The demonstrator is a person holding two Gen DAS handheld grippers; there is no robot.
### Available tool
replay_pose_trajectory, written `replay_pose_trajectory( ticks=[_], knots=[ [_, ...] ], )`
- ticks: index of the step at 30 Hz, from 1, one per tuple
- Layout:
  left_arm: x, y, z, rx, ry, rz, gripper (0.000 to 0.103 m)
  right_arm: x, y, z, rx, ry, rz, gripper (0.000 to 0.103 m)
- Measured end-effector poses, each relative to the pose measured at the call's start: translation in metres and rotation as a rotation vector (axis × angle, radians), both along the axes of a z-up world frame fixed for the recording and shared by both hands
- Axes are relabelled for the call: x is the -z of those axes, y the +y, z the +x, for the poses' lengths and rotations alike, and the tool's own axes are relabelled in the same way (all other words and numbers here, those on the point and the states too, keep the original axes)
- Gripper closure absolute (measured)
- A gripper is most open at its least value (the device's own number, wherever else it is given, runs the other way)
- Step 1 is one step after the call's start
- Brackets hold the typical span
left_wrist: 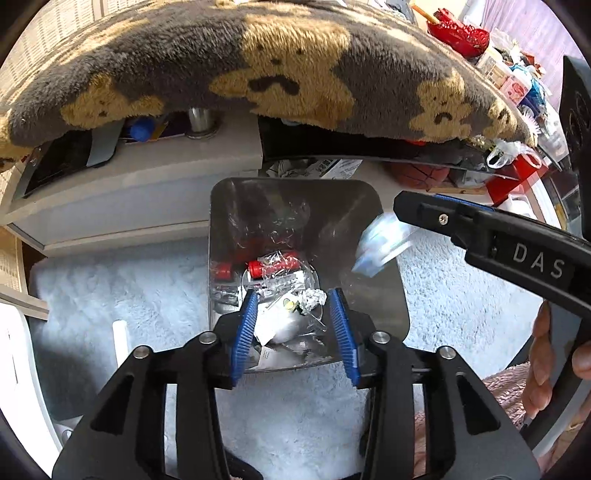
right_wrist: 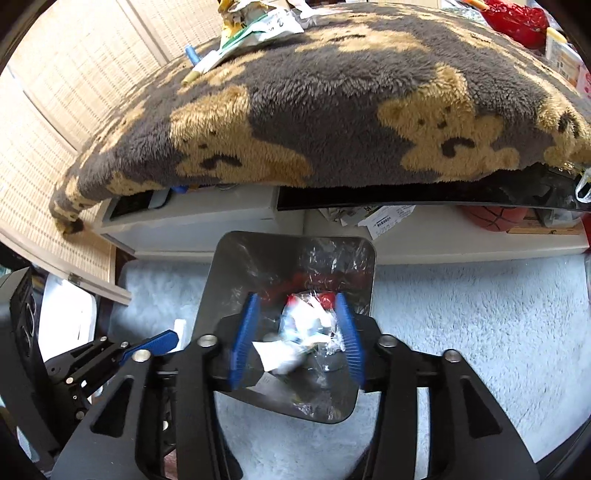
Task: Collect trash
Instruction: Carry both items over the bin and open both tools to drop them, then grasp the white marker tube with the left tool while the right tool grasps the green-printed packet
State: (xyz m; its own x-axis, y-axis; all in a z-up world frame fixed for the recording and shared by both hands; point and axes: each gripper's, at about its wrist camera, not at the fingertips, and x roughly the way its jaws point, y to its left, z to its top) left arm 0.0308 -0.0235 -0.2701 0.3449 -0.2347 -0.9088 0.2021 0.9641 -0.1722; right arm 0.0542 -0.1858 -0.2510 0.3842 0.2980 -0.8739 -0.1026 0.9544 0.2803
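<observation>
A grey trash bin (left_wrist: 388, 295) stands on the pale fluffy rug, holding clear wrappers, a red bottle (left_wrist: 273, 266) and white paper. My left gripper (left_wrist: 295, 328) is open and empty above the bin's near rim. My right gripper (right_wrist: 297, 332) is open over the bin (right_wrist: 221, 295). A blurred clear-and-white wrapper (right_wrist: 306, 328) is between and below its fingers, apparently falling. In the left wrist view the same wrapper (left_wrist: 384, 243) shows blurred just below the right gripper's fingertips (left_wrist: 406, 206).
A table draped in a grey bear-print blanket (left_wrist: 280, 74) overhangs the bin. More litter (right_wrist: 258, 22) lies on the blanket top. A white low shelf (left_wrist: 147, 177), a basketball (left_wrist: 421, 173) and red bags sit under the table. Pale rug (right_wrist: 480, 314) surrounds the bin.
</observation>
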Motion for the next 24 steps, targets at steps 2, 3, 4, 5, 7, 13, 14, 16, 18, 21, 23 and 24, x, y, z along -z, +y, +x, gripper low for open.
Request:
replay_pose_trajectory(
  ticks=[2, 3, 4, 5, 7, 13, 14, 16, 18, 21, 23, 24],
  knots=[
    [-0.005, 0.002, -0.001, -0.001, -0.016, 0.002, 0.055, -0.003, 0.000, -0.001, 0.002, -0.009, 0.003, 0.043],
    [-0.008, 0.002, -0.002, -0.001, -0.023, 0.005, 0.051, -0.004, 0.000, -0.002, 0.003, -0.012, 0.000, 0.040],
    [-0.010, 0.003, -0.003, -0.003, -0.033, 0.010, 0.048, -0.006, -0.001, -0.003, 0.006, -0.020, -0.009, 0.033],
    [-0.012, 0.003, -0.004, -0.005, -0.041, 0.014, 0.041, -0.007, -0.001, -0.004, 0.010, -0.026, -0.019, 0.018],
    [-0.017, 0.006, -0.005, -0.011, -0.058, 0.021, 0.031, -0.006, -0.002, -0.005, 0.022, -0.040, -0.059, 0.003],
    [-0.026, 0.018, 0.000, -0.045, -0.090, 0.033, 0.009, -0.001, -0.009, -0.003, 0.035, -0.029, -0.073, 0.003],
    [-0.027, 0.020, 0.002, -0.050, -0.092, 0.032, 0.008, -0.004, -0.011, -0.002, 0.044, -0.033, -0.056, 0.003],
    [-0.031, 0.024, 0.006, -0.055, -0.097, 0.036, 0.008, -0.014, -0.018, 0.001, 0.064, -0.057, -0.018, 0.003],
    [-0.038, 0.027, 0.013, -0.057, -0.100, 0.046, 0.008, -0.028, -0.026, 0.007, 0.091, -0.086, 0.007, 0.003],
    [-0.049, 0.030, 0.027, -0.058, -0.121, 0.060, 0.008, -0.054, -0.041, 0.022, 0.134, -0.144, 0.012, 0.003],
    [-0.057, 0.034, 0.039, -0.061, -0.139, 0.067, 0.008, -0.066, -0.047, 0.036, 0.153, -0.166, 0.010, 0.003],
    [-0.062, 0.035, 0.047, -0.064, -0.149, 0.072, 0.008, -0.071, -0.050, 0.044, 0.161, -0.173, 0.004, 0.003]
  ],
)
